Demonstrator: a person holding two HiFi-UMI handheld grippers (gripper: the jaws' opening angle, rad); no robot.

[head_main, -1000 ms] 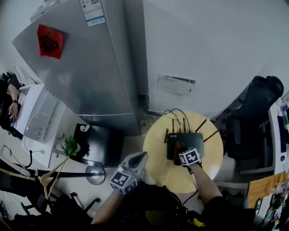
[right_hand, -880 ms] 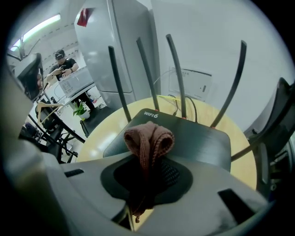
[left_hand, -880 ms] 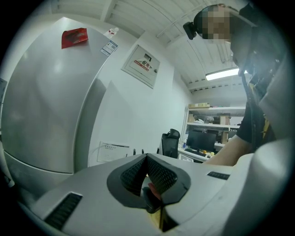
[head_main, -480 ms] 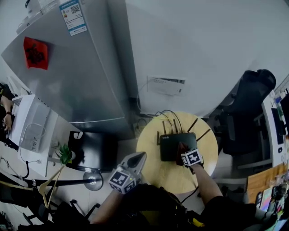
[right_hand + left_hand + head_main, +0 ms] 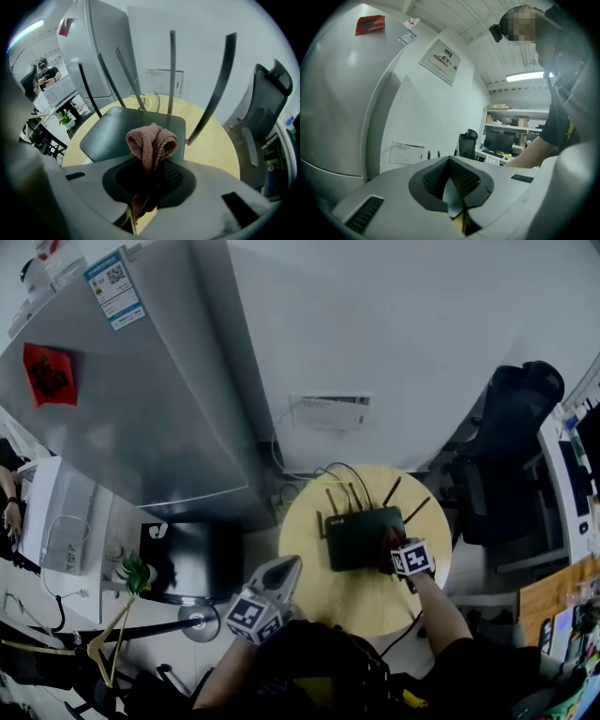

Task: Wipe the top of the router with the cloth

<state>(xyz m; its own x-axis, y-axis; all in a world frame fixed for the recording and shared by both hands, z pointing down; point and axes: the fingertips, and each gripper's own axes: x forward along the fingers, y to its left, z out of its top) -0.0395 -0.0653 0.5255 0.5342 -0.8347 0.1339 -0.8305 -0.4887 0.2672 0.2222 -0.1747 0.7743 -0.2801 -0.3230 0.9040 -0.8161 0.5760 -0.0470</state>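
A black router point(image 5: 362, 536) point(image 5: 123, 130) with several upright antennas lies on a round wooden table point(image 5: 309, 554). My right gripper point(image 5: 397, 549) point(image 5: 149, 180) is shut on a brown knitted cloth point(image 5: 151, 143). It hangs over the router's right edge, the cloth bunched out past the jaws. Whether the cloth touches the router top is hard to tell. My left gripper point(image 5: 281, 574) point(image 5: 454, 206) is shut with nothing in it. It is held off the table's left side, pointing at the wall.
A silver fridge point(image 5: 141, 399) stands at the left, with a white wall box point(image 5: 328, 412) behind the table. A black office chair point(image 5: 506, 456) point(image 5: 262, 117) is close on the right. Cables point(image 5: 328, 479) run from the router to the wall. A black stool point(image 5: 187, 559) sits left.
My right gripper has slid the cloth to the right across the router, from its middle to its right edge. The head view has shifted. The left gripper has stayed put.
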